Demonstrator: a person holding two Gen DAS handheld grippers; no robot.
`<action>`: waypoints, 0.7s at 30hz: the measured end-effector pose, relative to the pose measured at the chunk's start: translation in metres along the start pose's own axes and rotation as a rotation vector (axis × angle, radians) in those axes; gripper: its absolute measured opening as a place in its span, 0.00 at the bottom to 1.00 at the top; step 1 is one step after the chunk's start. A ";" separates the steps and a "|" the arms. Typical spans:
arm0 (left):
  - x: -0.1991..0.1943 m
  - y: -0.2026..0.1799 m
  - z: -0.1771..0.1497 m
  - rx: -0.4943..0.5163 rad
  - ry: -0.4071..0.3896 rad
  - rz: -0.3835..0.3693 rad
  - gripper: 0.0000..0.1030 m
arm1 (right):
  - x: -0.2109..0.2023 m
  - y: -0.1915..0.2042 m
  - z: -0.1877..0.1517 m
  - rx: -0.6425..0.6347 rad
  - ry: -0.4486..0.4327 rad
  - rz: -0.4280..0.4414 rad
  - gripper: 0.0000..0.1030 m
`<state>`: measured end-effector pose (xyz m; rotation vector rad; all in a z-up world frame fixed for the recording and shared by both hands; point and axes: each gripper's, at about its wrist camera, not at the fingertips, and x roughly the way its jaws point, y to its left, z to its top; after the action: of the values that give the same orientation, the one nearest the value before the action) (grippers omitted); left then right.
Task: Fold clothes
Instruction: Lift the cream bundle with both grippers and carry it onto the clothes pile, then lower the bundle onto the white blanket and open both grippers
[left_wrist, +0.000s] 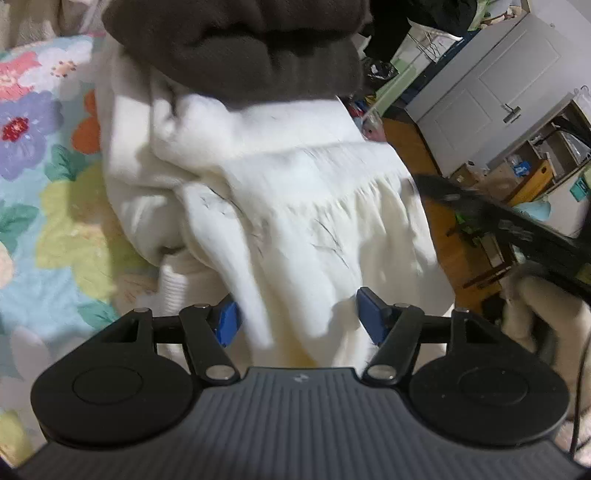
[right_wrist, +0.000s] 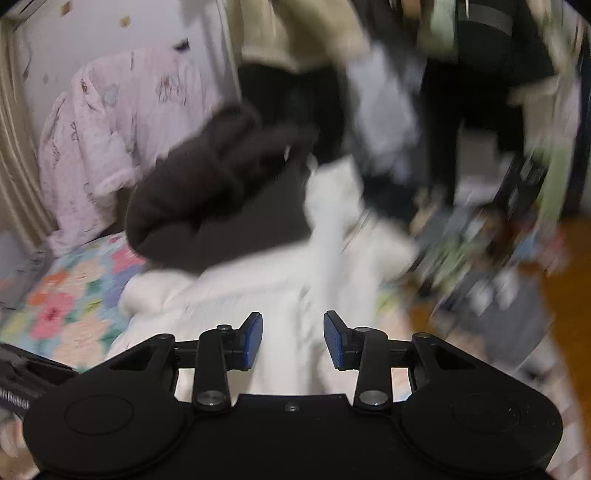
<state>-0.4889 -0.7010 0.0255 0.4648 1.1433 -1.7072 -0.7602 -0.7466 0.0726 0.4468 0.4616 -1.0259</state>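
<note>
Both grippers angle down over a white garment (left_wrist: 280, 206) on a floral bedspread (left_wrist: 40, 155). Left gripper (left_wrist: 301, 319) jaws straddle a fold, not pinching; right gripper (right_wrist: 293, 341) jaws released. No legible writing.

floral bedsheet (left_wrist: 33, 155) | white door (left_wrist: 491, 81) | wooden floor (left_wrist: 447, 236) | pink quilt (right_wrist: 118, 133)

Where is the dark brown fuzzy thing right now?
The dark brown garment lies on the flowery bedspread, at the top of the left wrist view, overlapping the far end of the white garment. In the right wrist view it sits left of centre.
</note>
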 end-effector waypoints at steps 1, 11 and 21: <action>0.000 0.001 0.001 0.004 -0.005 0.005 0.64 | -0.011 0.005 0.001 -0.033 -0.025 -0.014 0.41; 0.015 -0.013 -0.006 0.113 0.024 0.109 0.64 | -0.031 0.045 -0.035 -0.192 0.052 0.062 0.41; 0.027 0.006 -0.002 0.035 0.073 0.132 0.65 | -0.011 0.037 -0.068 -0.226 0.128 0.002 0.43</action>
<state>-0.4956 -0.7135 0.0019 0.6145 1.1115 -1.6091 -0.7430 -0.6845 0.0281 0.3115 0.6834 -0.9337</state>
